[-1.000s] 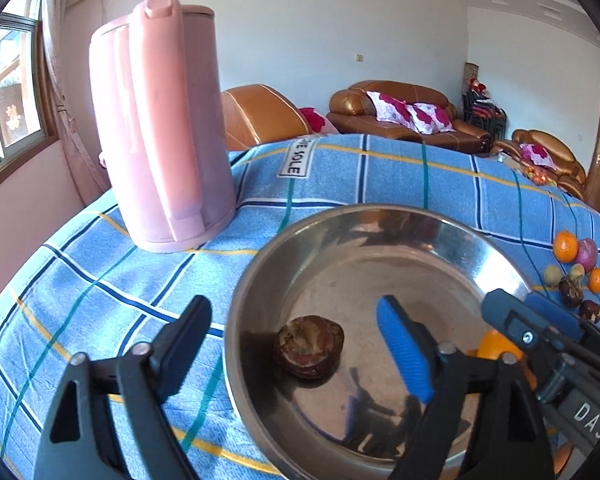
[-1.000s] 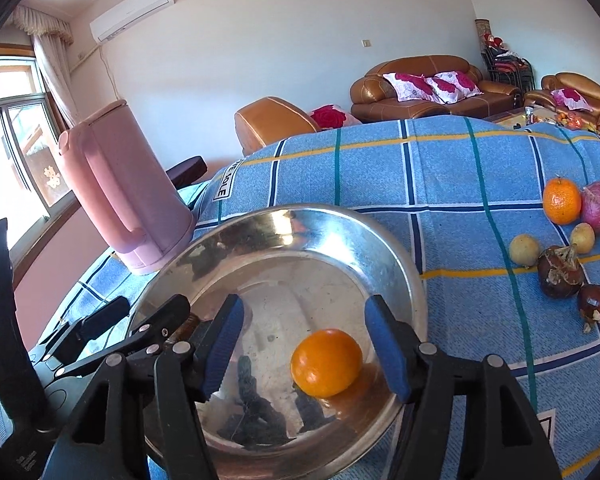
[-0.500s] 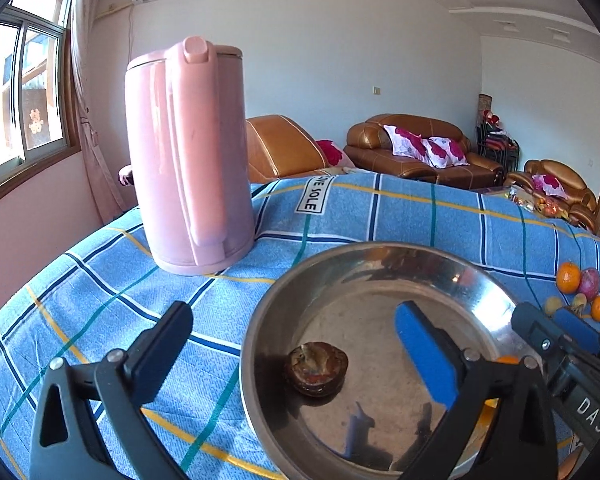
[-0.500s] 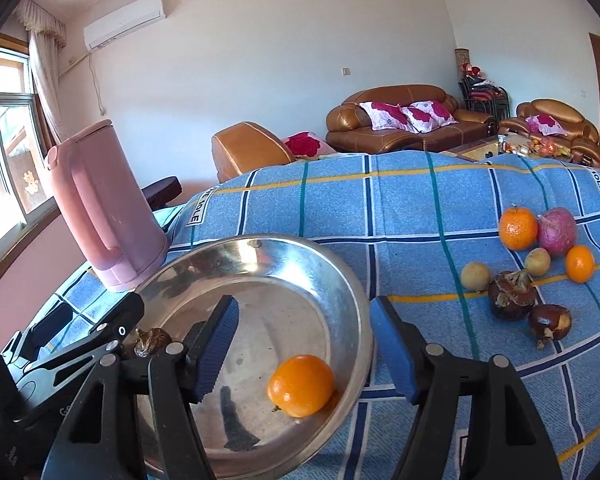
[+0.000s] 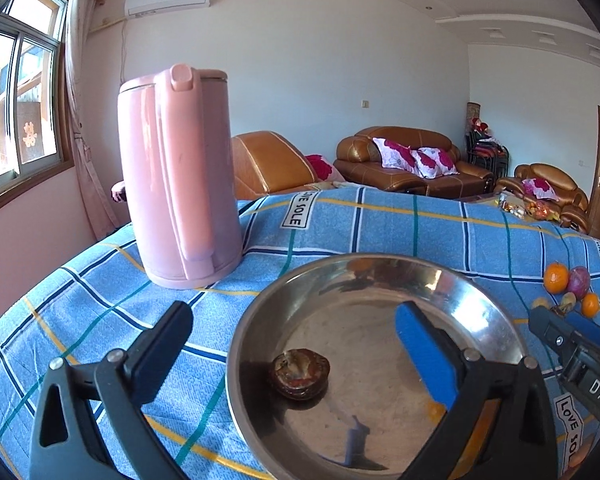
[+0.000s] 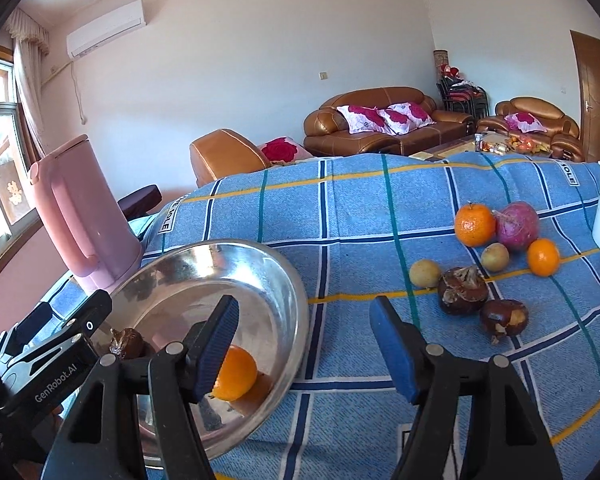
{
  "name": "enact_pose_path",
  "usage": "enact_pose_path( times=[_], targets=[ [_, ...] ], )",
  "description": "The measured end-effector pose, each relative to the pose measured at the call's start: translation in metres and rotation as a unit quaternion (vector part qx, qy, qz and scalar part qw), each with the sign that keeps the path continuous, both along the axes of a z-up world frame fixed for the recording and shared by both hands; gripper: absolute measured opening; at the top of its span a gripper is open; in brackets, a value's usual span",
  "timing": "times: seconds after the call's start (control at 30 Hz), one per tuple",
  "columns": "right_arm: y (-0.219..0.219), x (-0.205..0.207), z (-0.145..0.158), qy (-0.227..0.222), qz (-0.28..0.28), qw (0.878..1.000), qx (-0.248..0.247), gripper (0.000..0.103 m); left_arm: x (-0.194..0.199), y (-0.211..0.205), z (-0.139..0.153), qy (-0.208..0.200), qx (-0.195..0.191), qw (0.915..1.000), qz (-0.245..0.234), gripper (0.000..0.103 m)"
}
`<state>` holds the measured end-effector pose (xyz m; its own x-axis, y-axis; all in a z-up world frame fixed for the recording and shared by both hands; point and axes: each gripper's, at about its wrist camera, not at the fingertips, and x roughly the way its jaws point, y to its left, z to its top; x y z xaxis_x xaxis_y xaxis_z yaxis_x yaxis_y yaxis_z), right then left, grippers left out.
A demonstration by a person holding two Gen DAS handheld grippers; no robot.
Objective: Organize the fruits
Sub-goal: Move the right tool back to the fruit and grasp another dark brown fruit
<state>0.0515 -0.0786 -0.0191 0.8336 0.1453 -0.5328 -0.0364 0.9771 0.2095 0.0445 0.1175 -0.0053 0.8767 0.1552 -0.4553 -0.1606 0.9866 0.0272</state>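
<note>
**Hovering over the bowl, both tongs empty**

Gaping at full stretch, the left tongs (image 5: 292, 340) have just been opening; one finger hangs over the steel bowl (image 5: 480, 300), the other over the checked cloth (image 5: 100, 300), nothing between them. The right tongs (image 6: 302, 340) stand apart too, clamped on nothing. Inside the bowl lie a dark brown fruit (image 5: 299, 374) and an orange (image 6: 236, 372). More fruit (image 6: 496, 248) sits loose on the cloth, well apart. A pink kettle (image 5: 178, 176) stands behind the bowl.
</note>
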Motion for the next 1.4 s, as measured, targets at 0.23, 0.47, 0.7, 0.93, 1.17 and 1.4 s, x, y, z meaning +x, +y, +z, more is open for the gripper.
enact_pose_path(
  times=[0.23,0.47,0.7,0.93,1.17,1.4],
  targets=[
    [-0.035,-0.009,-0.001,0.007,-0.025,1.000,0.007,0.069,-0.009,-0.020,0.005,-0.022,0.014,0.9992,-0.030,0.103],
    [-0.082,-0.019,-0.001,0.010,-0.058,0.998,0.007,0.069,-0.016,-0.040,0.005,-0.025,0.007,0.9983,-0.052,0.103],
    [-0.123,-0.024,-0.005,0.026,-0.089,0.995,0.031,0.069,-0.018,-0.069,0.005,-0.024,0.009,0.9964,-0.081,0.103],
    [-0.141,-0.029,-0.005,0.026,-0.102,0.994,0.025,0.069,-0.021,-0.101,0.003,-0.020,0.014,0.9934,-0.112,0.103],
    [-0.149,-0.031,-0.004,0.025,-0.103,0.994,0.017,0.069,-0.026,-0.128,0.003,-0.016,0.015,0.9909,-0.132,0.103],
    [-0.158,-0.027,-0.007,0.040,-0.096,0.994,0.021,0.069,-0.025,-0.147,0.000,-0.003,0.015,0.9896,-0.143,0.103]
  ],
)
